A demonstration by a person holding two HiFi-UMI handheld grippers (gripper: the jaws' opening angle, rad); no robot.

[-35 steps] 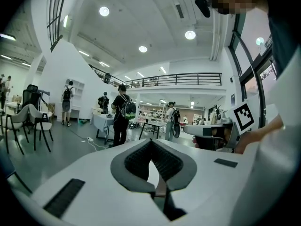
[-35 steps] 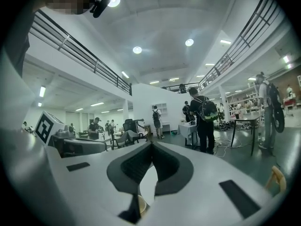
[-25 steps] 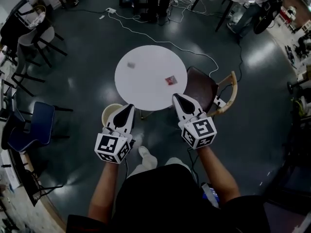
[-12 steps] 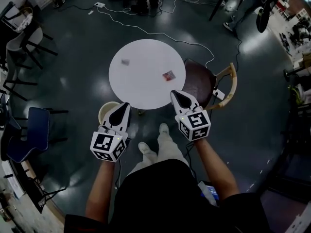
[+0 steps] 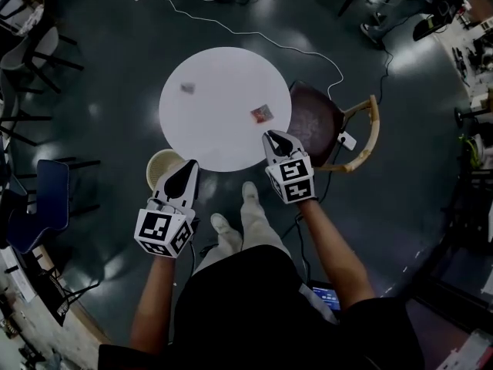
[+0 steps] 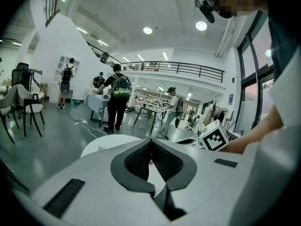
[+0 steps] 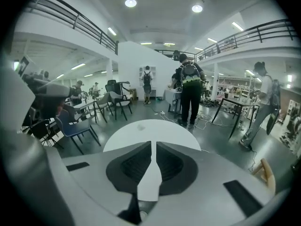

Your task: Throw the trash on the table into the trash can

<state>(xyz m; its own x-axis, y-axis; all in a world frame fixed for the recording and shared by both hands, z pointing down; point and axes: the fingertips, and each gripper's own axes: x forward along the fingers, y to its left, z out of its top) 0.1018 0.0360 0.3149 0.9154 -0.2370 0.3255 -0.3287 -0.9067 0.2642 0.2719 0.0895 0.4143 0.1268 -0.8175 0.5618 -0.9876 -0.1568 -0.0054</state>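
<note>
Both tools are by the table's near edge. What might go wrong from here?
1. The right tool and left tool both have jaws together; unopened, they may shove the red wrapper across the table rather than grip it.
2. The wrapper and the grey scrap lie flat, so the pads may slip off them.
3. The trash can sits low on the floor beside the table; a drop from table height may miss.

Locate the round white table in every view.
Head view: table, upper centre.
Left gripper view: table, low, left of centre.
Right gripper view: table, centre, lower half.
Shared landmark: person with the green backpack beyond it, in both gripper views.
</note>
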